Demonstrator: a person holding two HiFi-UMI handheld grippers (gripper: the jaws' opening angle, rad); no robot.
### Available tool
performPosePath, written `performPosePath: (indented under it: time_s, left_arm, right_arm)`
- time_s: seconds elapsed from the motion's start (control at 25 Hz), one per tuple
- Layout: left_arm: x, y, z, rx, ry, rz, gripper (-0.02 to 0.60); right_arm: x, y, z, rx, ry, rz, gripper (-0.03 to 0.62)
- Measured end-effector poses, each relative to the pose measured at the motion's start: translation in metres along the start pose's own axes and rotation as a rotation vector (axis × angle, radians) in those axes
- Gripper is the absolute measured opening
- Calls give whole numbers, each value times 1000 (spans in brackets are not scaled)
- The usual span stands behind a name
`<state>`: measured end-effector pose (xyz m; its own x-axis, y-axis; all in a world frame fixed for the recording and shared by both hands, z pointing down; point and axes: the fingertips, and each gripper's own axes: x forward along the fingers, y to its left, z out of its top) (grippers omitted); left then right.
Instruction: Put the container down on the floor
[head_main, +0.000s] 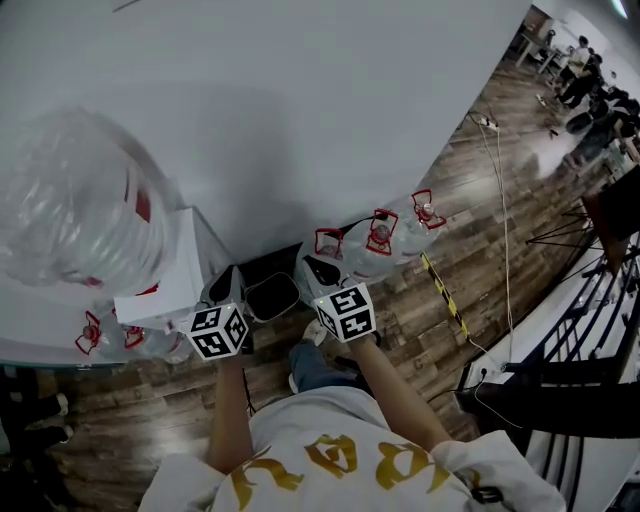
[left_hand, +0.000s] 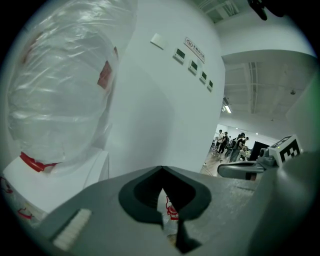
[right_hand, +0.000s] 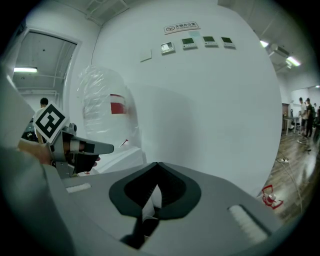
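Container (head_main: 272, 296): dark, open-topped, apparently already standing on the floor (head_main: 420, 320) at 12 o'clock from the person, against the wall (head_main: 330, 120); the set-down looks done, with only backing away left. Left gripper (left_hand: 161, 170) and right gripper (right_hand: 157, 165): jaws pressed together on nothing, flanking the container. Clearance: water dispenser (head_main: 170, 270) close at 10 o'clock, floor bottles (head_main: 380, 238) at 1 o'clock, open floor from 3 to 5 o'clock.

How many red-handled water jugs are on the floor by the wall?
5: three jugs right of the black bin, two left by the white dispenser. More may be hidden.
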<state>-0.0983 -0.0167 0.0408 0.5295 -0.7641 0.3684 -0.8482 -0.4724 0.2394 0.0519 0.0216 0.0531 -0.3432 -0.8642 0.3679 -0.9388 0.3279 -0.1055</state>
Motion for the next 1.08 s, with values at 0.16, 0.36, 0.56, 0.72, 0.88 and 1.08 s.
performPosePath:
  time_s: [0.16,0.36,0.56,0.72,0.88,1.08]
  left_arm:
    - [-3,2,-4,1,7,-2,0]
    - [-3,3,-8,-5,7,0,0]
    - [-2,-1,-11,-4,12,-3,0]
    - [1,-2,-10,-4,0,5,0]
    - [4,-4,-11,-1,7,7,0]
    - [6,-1,-11,3,6,43,0]
  right_arm:
    - [3,6,-5,5,6,6,23]
    - [4,10,-10,11,11,9,23]
    - [2,10,-13,19,15,13,23]
    - [3,9,-15,23,17,16,23]
    - [3,9,-17,20,21,19,23]
    - [3,6,-18,20,26,21,23]
